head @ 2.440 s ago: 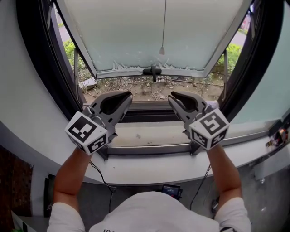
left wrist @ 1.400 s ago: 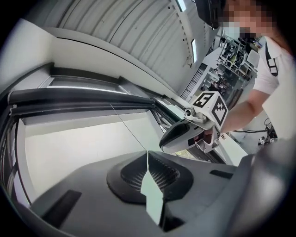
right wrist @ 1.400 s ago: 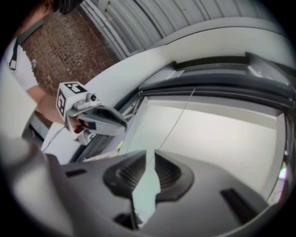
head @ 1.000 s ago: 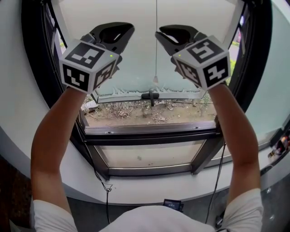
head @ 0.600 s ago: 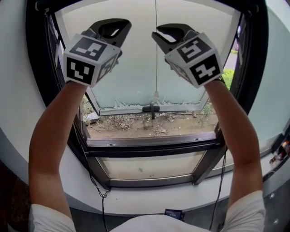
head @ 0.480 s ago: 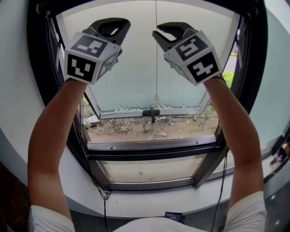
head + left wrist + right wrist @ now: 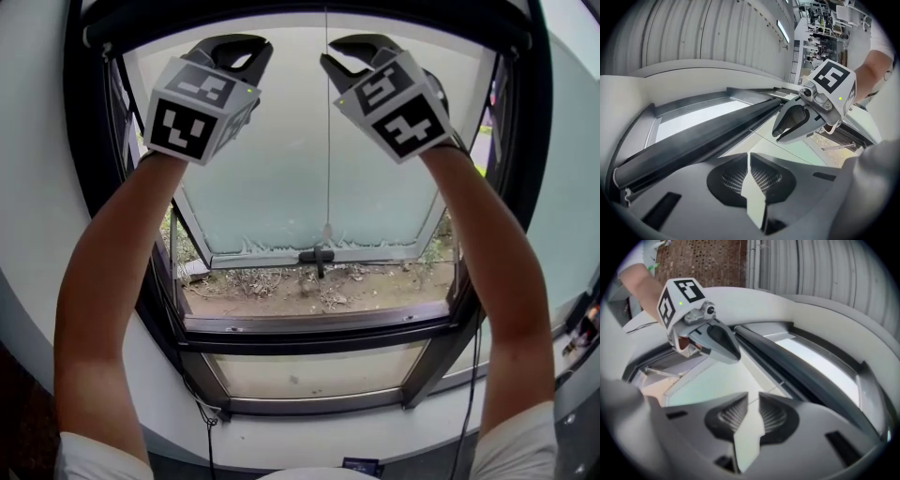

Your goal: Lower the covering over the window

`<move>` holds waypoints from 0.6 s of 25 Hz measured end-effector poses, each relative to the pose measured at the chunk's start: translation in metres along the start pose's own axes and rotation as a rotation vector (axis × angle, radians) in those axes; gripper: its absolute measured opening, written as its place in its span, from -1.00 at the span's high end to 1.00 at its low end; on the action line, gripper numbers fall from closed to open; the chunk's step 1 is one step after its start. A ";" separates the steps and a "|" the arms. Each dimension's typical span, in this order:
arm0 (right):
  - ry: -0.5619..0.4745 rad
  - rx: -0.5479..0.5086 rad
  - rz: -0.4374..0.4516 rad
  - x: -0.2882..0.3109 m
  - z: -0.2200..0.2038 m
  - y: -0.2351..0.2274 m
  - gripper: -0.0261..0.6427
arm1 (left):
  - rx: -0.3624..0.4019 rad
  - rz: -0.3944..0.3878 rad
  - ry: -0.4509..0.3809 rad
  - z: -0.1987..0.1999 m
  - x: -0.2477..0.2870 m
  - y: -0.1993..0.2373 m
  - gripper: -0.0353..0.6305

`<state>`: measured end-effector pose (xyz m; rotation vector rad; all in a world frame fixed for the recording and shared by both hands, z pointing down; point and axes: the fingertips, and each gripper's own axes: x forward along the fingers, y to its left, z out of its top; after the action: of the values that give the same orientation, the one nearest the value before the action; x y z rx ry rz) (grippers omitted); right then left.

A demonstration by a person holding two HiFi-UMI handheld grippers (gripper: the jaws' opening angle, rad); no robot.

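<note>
I see a broad black window frame (image 7: 84,141) with its smooth frosted pane (image 7: 281,187) tilted outward. The covering (image 7: 300,17), a dark matte roll, lies furled along the top. A thin cord (image 7: 328,141) hangs between my grippers. The left gripper (image 7: 750,157) is clenched on nothing. The right gripper (image 7: 753,399) has its ribbed jaws slightly parted and empty.

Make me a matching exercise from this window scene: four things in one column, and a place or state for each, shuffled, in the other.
Things
1. left gripper
2. right gripper
3. pull cord
4. blind

Places or states
A. hangs down the middle of the window
B. jaws shut, nothing between them
C. rolled up along the top of the window
D. jaws slightly apart, nothing between them

Pairs: 1-B, 2-D, 3-A, 4-C
</note>
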<state>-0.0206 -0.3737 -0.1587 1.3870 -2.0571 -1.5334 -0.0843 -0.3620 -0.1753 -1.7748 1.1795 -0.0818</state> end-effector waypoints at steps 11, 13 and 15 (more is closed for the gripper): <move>0.066 -0.205 -0.162 0.016 0.006 -0.052 0.73 | 0.251 0.090 0.008 0.031 0.014 0.032 0.81; 0.089 -0.259 -0.204 0.019 0.007 -0.064 0.73 | 0.317 0.089 0.024 0.036 0.019 0.033 0.76; 0.113 -0.315 -0.226 0.021 0.008 -0.072 0.73 | 0.375 0.077 0.055 0.034 0.025 0.033 0.70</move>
<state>0.0022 -0.3861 -0.2296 1.5773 -1.5551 -1.7308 -0.0754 -0.3593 -0.2278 -1.4046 1.1838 -0.2891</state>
